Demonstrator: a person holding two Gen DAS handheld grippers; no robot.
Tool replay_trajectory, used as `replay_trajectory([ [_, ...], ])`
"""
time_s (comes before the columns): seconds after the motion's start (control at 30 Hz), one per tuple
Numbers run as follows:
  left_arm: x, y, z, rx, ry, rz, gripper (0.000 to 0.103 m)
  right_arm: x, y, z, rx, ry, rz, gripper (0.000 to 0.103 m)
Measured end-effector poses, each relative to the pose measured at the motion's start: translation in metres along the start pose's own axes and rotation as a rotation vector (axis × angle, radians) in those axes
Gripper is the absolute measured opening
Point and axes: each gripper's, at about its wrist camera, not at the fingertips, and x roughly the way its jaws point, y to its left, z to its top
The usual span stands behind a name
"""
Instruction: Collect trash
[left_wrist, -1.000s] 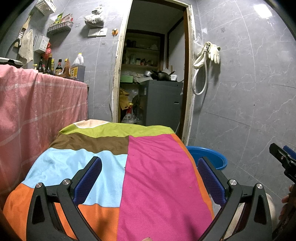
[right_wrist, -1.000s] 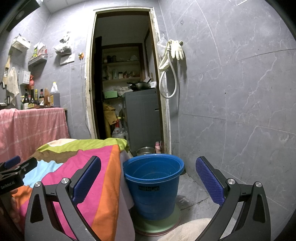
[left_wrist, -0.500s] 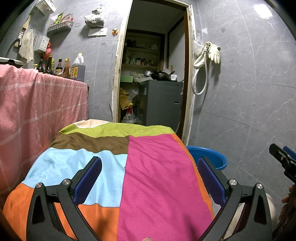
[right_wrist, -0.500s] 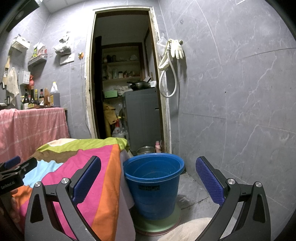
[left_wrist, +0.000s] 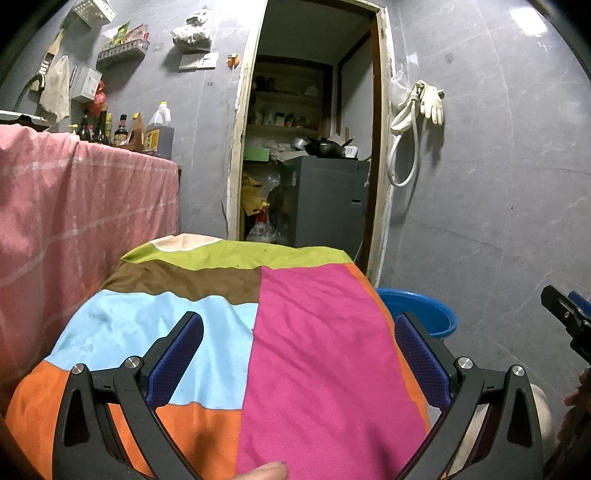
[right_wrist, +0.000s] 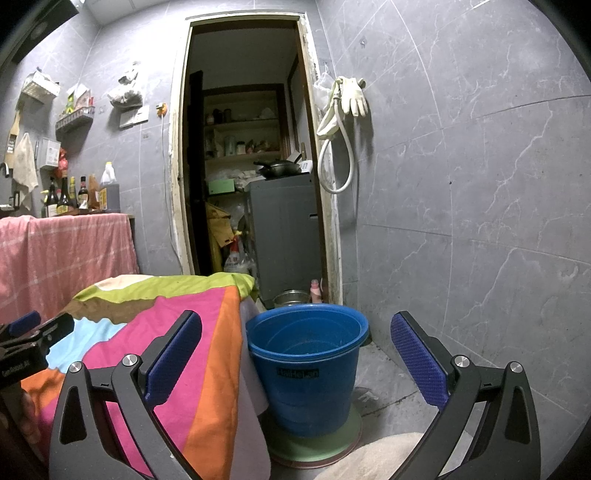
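Grey-tiled kitchen walls in the left wrist view, with a dark doorway (left_wrist: 310, 147) straight ahead and sauce bottles (left_wrist: 122, 129) on a pink-draped counter (left_wrist: 74, 206) to the left. Nearer, a worktop under a patchwork cloth (left_wrist: 317, 350). Left hand-held gripper (left_wrist: 297, 325) poised above that cloth, jaws spread wide, gripping nothing. No trash to be made out anywhere on the cloth. Blue bucket (left_wrist: 421, 306) peeking past the worktop's right edge.

From the right wrist view: same doorway, pale glove (right_wrist: 352, 96) and hose hung on the wall beside it. Right hand-held gripper (right_wrist: 295, 325) likewise wide open and empty, pointed at the bucket, which stands on a green base (right_wrist: 317, 443) on the tiled floor (right_wrist: 388, 369), just beside the worktop. Inside of the bucket bare as far as visible.

Judged from this: fits equally a bare worktop awaiting trash and one already cleared of it. No settled step, hence no particular move to name; nothing within reach to grasp.
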Motion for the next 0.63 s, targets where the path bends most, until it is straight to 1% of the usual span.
replay_trajectory([
  [0.63,0.0015,0.0029,-0.0012,0.001,0.015,-0.001,0.101,-0.0013,0.0024,-0.001,-0.001,0.007,0.0,0.103],
])
